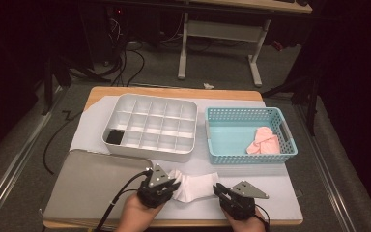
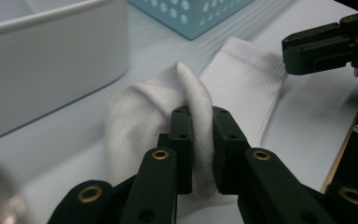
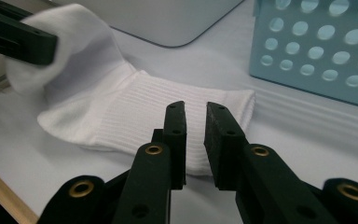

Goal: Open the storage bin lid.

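Item: white sock (image 1: 195, 186), one piece, lying flat on the pale mat (image 1: 280, 193) at the near edge of the table, in front of the white divided organiser (image 1: 149, 126) and the blue perforated basket (image 1: 249, 135) — clear of both. Long axis: runs left to right across the person's front, toe end toward the left gripper (image 1: 166, 186), ribbed cuff end toward the right gripper (image 1: 221, 190). Left gripper: jaws drawn close together and pinching a raised fold of the toe end (image 2: 193, 98), the fabric bunched up between the pads in the left gripper view; that end is lifted off the mat while the rest lies flat. Right gripper: jaws standing a narrow gap apart with nothing pressed between them; in the right gripper view the cuff (image 3: 200, 109) lies straight ahead of and just below the tips, its edge just beyond them — near, but no hold on it. Governing relation: the free cuff end is the right gripper's nearer end, directly along its jaw line, so a grip there would likely need only a short advance and dip. Also present: a pink cloth item (image 1: 264, 141) inside the basket and a dark item (image 1: 114, 137) in the organiser's near-left compartment.
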A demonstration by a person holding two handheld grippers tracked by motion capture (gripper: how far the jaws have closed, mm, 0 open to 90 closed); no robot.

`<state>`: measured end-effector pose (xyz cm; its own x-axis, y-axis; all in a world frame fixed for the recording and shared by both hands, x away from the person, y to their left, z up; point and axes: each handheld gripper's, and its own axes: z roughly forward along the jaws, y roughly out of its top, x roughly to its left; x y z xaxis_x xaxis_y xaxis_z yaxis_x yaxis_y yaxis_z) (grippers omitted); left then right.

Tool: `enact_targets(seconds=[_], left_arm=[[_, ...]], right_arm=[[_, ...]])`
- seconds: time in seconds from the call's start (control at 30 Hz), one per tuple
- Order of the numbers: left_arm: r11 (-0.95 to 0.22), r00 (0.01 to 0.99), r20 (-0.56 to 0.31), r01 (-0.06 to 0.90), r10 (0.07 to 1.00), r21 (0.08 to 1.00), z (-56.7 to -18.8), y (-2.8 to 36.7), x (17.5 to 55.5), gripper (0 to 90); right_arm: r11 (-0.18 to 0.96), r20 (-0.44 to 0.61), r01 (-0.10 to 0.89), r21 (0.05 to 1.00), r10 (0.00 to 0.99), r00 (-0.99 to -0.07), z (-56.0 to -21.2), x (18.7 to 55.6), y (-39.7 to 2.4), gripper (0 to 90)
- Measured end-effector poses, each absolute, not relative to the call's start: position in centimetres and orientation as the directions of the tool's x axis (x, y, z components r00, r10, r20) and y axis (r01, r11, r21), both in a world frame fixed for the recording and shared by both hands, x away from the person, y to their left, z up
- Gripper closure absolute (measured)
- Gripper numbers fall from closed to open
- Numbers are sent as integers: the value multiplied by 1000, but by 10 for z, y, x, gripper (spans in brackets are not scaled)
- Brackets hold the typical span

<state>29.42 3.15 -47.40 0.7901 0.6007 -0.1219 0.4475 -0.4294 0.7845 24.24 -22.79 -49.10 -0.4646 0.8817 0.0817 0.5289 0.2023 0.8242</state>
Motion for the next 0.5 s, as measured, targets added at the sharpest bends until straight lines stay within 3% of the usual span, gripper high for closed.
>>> enact_targets(seconds=[0.23, 0.5], left_arm=[[-443, 809, -109, 422, 578, 791, -477, 3, 299, 784], [-398, 794, -94, 399, 600, 826, -482, 8, 298, 601]], right_arm=[[200, 86, 536, 820, 883, -462, -493, 241, -232, 785], [191, 98, 538, 821, 881, -462, -494, 242, -229, 760]])
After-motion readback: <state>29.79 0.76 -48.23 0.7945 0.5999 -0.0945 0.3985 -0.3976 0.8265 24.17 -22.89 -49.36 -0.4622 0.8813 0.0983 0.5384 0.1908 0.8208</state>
